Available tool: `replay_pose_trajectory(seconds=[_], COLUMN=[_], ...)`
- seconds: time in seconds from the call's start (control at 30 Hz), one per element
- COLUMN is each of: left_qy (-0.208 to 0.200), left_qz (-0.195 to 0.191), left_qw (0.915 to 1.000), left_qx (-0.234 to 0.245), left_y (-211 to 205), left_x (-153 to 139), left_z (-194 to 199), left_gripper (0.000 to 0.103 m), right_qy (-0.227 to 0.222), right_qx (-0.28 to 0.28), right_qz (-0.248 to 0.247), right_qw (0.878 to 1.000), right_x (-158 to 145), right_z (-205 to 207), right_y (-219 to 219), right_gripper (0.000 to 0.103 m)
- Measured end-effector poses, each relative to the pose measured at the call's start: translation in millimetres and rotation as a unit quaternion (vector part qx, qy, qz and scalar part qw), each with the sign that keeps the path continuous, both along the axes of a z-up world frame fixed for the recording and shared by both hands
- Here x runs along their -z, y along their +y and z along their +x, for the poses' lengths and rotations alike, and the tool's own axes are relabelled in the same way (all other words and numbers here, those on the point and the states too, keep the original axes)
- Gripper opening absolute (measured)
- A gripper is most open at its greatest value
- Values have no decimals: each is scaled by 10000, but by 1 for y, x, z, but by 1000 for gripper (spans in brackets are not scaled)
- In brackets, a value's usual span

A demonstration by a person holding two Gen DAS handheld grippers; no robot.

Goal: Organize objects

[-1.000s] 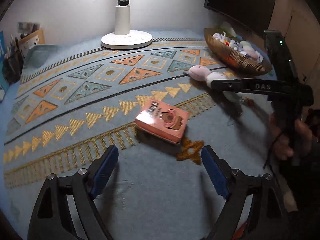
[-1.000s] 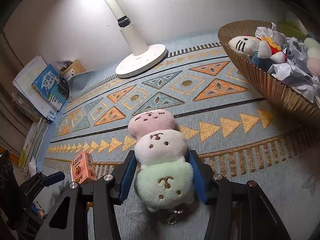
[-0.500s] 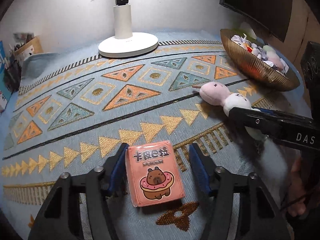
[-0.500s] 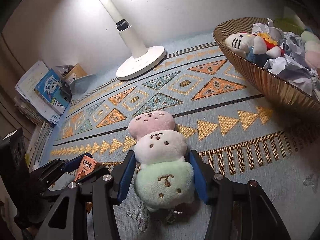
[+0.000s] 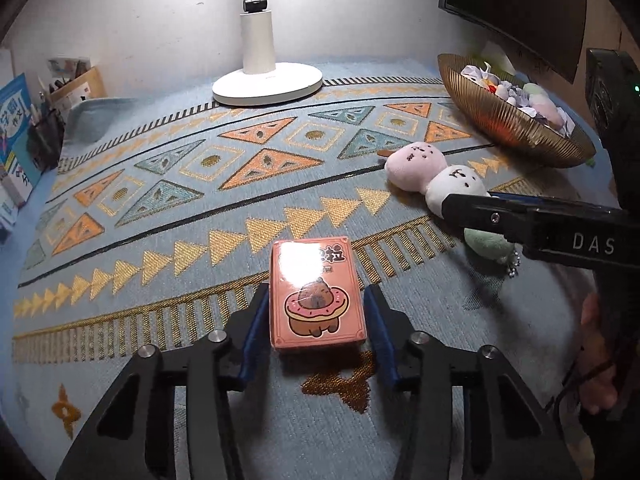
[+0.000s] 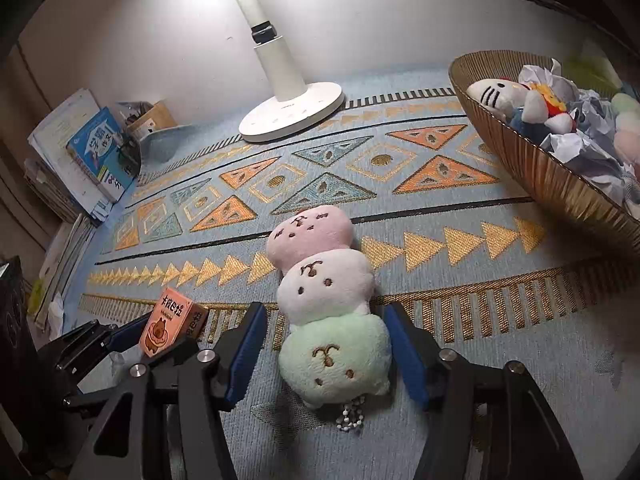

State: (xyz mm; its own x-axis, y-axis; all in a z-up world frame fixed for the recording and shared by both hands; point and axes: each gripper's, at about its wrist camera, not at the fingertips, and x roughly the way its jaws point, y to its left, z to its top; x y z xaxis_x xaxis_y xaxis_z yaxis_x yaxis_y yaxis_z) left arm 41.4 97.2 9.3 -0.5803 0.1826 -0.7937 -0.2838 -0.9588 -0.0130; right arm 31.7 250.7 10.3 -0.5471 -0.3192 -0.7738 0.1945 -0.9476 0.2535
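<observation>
A pink box with a capybara-and-donut picture (image 5: 318,300) lies on the patterned blue cloth (image 5: 160,216). My left gripper (image 5: 318,314) straddles it; its jaws are closing and the blue pads (image 5: 256,320) sit against the box's sides. The right wrist view shows the same box (image 6: 170,320) at lower left between those fingers. A three-ball plush, pink, white and green (image 6: 332,304), lies lengthwise on the cloth. My right gripper (image 6: 326,354) has its jaws closing around the green end, with a gap still showing at the left pad (image 6: 246,352).
A gold ribbed basket (image 6: 540,172) with plush toys and crumpled paper stands at the right. A white lamp base (image 5: 266,84) sits at the back. Books and a pen box (image 6: 92,152) crowd the left edge. A dark monitor (image 5: 512,0) hangs at upper right.
My left gripper moved forward over the pink box and narrowed its jaws from wide apart to the box's sides. The right gripper stayed around the plush's green end.
</observation>
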Motion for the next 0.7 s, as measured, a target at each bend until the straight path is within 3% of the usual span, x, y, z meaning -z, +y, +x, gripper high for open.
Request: replay_pose_trajectory(seconds=[0.03, 0.1, 0.23, 0.33, 0.53, 0.7], left_qy=[19, -9, 113, 324, 924, 1263], left_qz=[17, 147, 336, 446, 733, 810], left_qw=[10000, 9998, 9992, 9984, 9923, 9847], left_qx=[-53, -149, -185, -100, 388, 880], left_y=[-1, -3, 0, 13, 69, 135], left_x=[-1, -2, -12, -33, -93, -125], left_z=[0, 0, 3, 3, -10, -35], left_gripper=[38, 38, 38, 38, 38, 38], right_qy=[25, 143, 300, 636, 1430, 1645], right_qx=[-45, -87, -64, 116, 738, 1334], right_qz=[120, 228, -111, -304, -279, -85], right_qw=[9999, 9996, 9995, 9974, 9866, 9773], right_x=[0, -4, -28, -64, -138, -162], right_z=[2, 6, 15, 20, 19, 1], right_y=[-3, -5, 11, 37, 105, 157], right_gripper=[43, 42, 42, 42, 42, 42])
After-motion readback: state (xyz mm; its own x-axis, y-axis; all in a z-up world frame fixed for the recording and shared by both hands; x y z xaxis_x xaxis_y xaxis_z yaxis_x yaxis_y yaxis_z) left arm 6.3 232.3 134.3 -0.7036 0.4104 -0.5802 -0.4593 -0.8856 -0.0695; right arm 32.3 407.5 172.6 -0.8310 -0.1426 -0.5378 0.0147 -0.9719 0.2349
